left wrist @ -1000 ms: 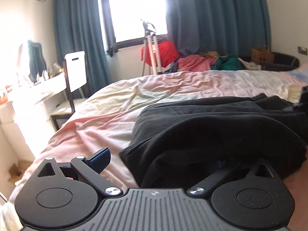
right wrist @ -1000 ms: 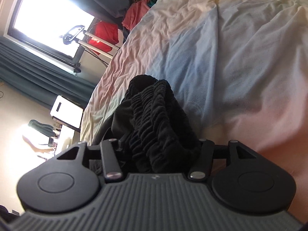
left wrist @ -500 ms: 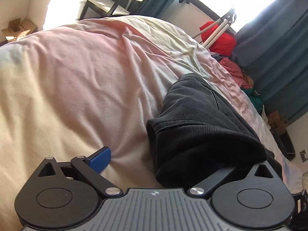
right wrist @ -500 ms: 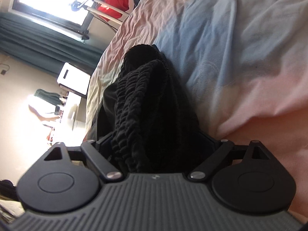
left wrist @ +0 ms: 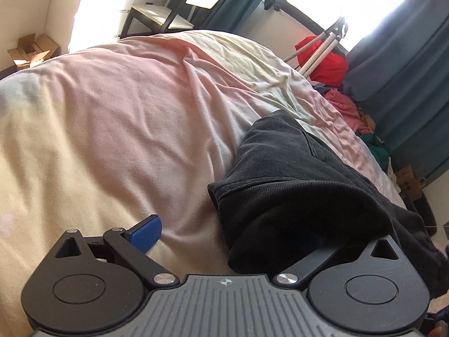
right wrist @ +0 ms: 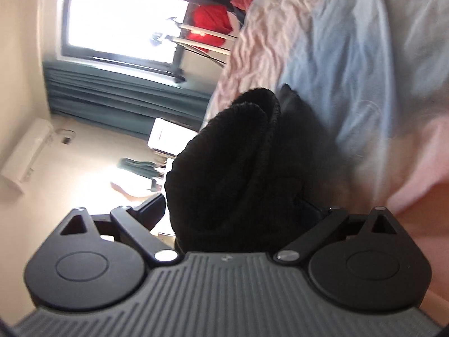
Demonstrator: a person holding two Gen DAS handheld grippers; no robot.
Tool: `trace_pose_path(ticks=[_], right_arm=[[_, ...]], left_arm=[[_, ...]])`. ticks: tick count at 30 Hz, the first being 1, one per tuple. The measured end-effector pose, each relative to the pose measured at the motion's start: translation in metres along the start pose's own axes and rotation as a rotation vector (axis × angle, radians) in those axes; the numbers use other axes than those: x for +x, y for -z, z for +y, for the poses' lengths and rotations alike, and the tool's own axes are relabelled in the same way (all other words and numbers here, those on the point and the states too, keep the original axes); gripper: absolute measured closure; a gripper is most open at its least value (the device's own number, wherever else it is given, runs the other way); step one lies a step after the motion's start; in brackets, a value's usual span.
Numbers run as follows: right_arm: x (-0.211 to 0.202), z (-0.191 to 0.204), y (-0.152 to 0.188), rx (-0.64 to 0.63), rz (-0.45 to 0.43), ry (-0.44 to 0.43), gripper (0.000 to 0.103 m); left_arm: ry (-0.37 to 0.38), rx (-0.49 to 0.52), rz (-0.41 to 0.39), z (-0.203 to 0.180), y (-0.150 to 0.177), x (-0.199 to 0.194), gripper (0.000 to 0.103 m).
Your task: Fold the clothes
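Observation:
A black garment (left wrist: 294, 185) lies on the pastel bedsheet (left wrist: 126, 118) at the right of the left wrist view, one ribbed hem end toward me. My left gripper (left wrist: 224, 236) is open wide. Its blue left finger (left wrist: 147, 231) rests bare on the sheet, and the cloth drapes over and hides the right finger. In the right wrist view the bunched black garment (right wrist: 238, 163) stands between the spread fingers of my right gripper (right wrist: 233, 207), which is open. This view is rolled sideways and blurred.
A heap of red, pink and green clothes (left wrist: 345, 104) lies by the teal curtains (left wrist: 398, 84) beyond the bed. A white tripod (left wrist: 322, 53) stands under the window. A dark-framed table (left wrist: 157, 16) and a cardboard box (left wrist: 31, 50) sit off the bed's left.
My right gripper's fingers have spread from a tight grip on the garment to wide apart, and it has rolled. The left gripper tilted down toward the bed over the second.

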State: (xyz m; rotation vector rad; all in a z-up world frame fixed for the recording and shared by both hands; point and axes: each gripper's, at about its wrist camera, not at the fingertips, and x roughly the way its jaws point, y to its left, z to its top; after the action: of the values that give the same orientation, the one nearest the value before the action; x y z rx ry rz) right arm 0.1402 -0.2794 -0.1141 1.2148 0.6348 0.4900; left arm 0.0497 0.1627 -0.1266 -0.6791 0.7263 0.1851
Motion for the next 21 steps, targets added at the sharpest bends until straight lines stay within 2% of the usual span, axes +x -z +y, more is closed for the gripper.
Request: trace_pose_path(ticks=[2,4,7,10,13,17,21], right_arm=[[-0.003,0.01,-0.001,-0.024,-0.009,-0.065,0.003],[0.0,0.019,0.001,-0.07,0.007,-0.05,0.004],[0.007,0.012,0.004,-0.081,0.025,0.099,0.003],[0.019,-0.008,0.007,-0.008,0.051,0.257,0.004],[0.035,-0.024,0.01,0.045,0.066,0.287,0.0],[0.053,-0.014,0.012,-0.056,0.092,0.35,0.0],[0.056,-0.006,0.015,-0.141,0.107,0.362,0.003]], left_arm=[[-0.001,-0.016,-0.002,0.002,-0.001,0.0,0.002],[-0.001,-0.033,-0.004,0.004,-0.003,-0.001,0.002],[-0.009,-0.026,-0.008,0.003,-0.003,-0.001,0.002],[-0.022,0.002,-0.012,-0.001,-0.002,0.0,0.002],[-0.034,0.019,-0.011,-0.003,-0.001,0.001,0.001],[-0.027,0.027,0.017,-0.003,-0.001,-0.003,0.002],[0.001,0.018,0.055,-0.002,-0.003,-0.01,0.004]])
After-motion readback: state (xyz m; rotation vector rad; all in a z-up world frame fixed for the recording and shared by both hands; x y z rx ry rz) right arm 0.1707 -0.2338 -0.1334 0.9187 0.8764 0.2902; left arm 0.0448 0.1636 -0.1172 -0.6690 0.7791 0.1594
